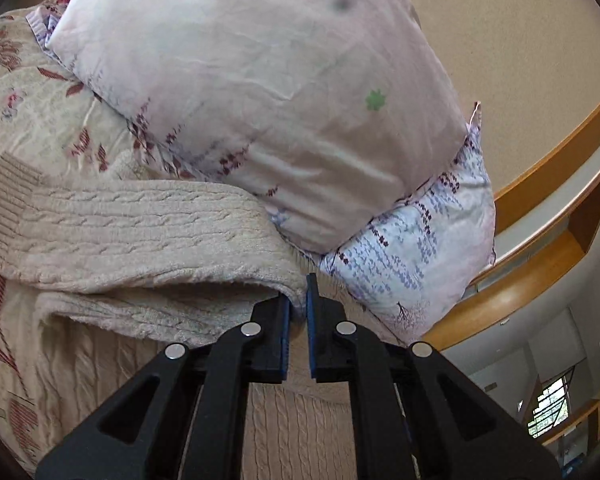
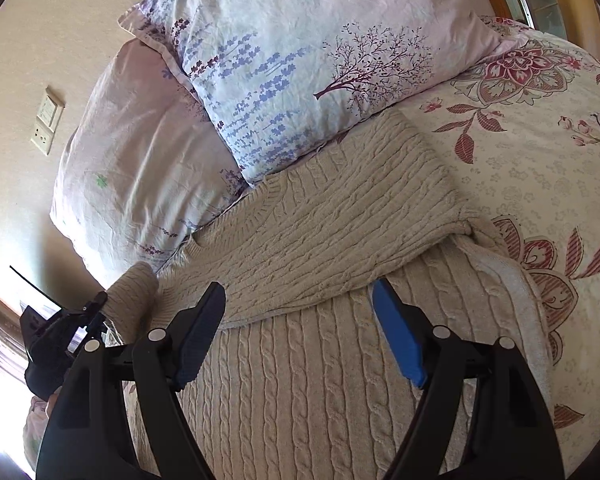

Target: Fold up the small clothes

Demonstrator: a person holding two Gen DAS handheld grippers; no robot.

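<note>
Behind the left gripper (image 1: 298, 300), pinching the sweater (image 1: 140, 220), partly hidden pillows (image 1: 260, 80).

Floral-covered bed (image 2: 540, 168) bears cable-knit sweater (image 2: 320, 380), two pillows (image 2: 284, 80).

Two stacked pillows (image 2: 284, 80) are crowding the head of the bed, pressing against the sweater's (image 2: 340, 216) collar edge and blocking passage beyond it. The floral bedspread (image 2: 540, 152) to the sweater's right is lying bare, leaving room for approach. The wall (image 1: 520, 40) is closing in behind the pillows.
</note>
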